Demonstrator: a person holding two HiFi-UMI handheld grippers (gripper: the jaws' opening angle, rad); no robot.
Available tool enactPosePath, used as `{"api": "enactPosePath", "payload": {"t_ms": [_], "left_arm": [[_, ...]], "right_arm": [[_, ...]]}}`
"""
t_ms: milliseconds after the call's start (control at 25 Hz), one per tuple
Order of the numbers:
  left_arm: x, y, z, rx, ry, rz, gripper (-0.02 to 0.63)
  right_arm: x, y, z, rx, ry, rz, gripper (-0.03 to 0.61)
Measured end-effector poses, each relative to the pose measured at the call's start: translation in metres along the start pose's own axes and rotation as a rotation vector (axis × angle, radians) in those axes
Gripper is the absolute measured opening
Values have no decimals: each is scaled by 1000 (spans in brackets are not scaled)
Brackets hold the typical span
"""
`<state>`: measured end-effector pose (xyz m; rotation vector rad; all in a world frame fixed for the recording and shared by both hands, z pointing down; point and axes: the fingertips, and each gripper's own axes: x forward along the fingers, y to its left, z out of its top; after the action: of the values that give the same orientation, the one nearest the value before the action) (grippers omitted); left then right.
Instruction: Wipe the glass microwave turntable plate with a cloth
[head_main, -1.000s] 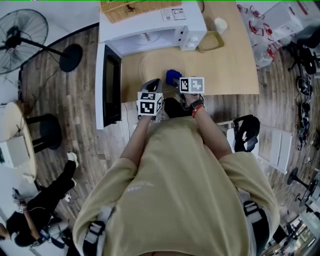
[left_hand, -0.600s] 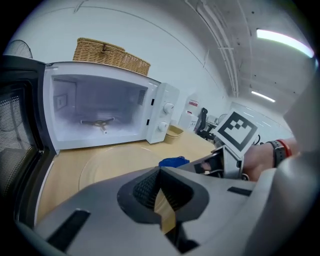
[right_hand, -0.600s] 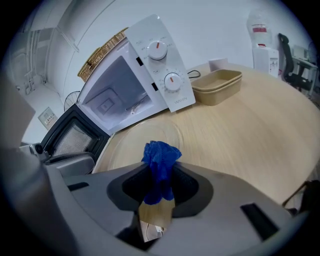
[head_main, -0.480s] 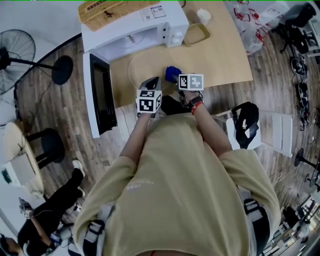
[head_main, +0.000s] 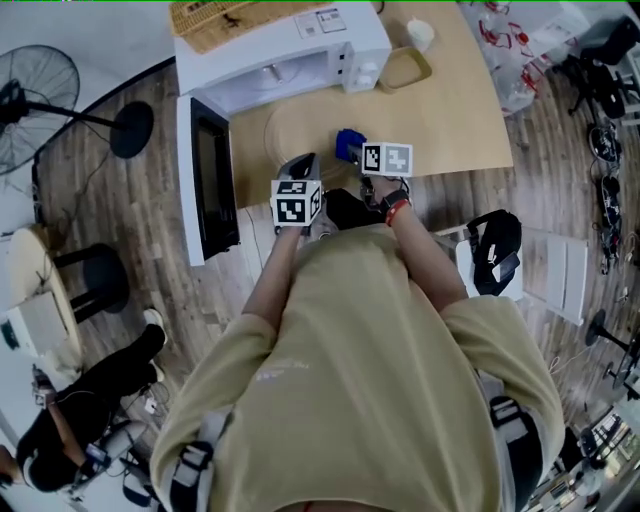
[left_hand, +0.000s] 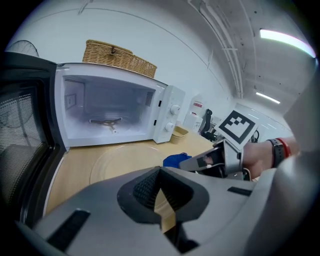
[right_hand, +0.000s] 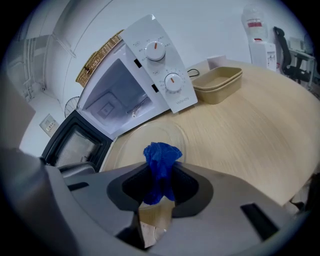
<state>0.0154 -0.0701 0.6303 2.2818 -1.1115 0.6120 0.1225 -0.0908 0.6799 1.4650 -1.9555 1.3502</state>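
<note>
The clear glass turntable plate (head_main: 298, 128) lies flat on the wooden table (head_main: 450, 110) in front of the open microwave (head_main: 270, 60). It also shows in the left gripper view as plate (left_hand: 120, 162) and in the right gripper view as plate (right_hand: 145, 140). My right gripper (right_hand: 159, 192) is shut on a bunched blue cloth (right_hand: 161, 159), held over the plate's near right rim (head_main: 348, 146). My left gripper (left_hand: 160, 197) hovers at the plate's near edge (head_main: 302, 168), its jaws closed with nothing between them. From it the blue cloth (left_hand: 175, 160) shows to the right.
The microwave door (head_main: 205, 180) swings out to the left past the table edge. A wicker basket (head_main: 230, 15) sits on the microwave. A beige tray (head_main: 403, 68) and white cup (head_main: 420, 35) stand to its right. A fan (head_main: 40, 90) and a seated person (head_main: 90, 400) are on the left.
The head view has shifted slightly. Both grippers stay at the plate's near edge, the right one still holding the cloth.
</note>
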Motion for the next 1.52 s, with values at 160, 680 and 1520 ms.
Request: {"api": "enactPosePath", "payload": {"t_ms": [160,680,1520], "left_arm": [[-19,26,-8,-55,-18,68,9],[-77,91,-29,-252,-89,233,9],[-61,77,-42,-221,-26,191,9]], "right_arm": [[16,45,1,-10,18,141,118],[55,154,-53,-218,254,378,120],[59,131,-75,-245,319,314,121]]}}
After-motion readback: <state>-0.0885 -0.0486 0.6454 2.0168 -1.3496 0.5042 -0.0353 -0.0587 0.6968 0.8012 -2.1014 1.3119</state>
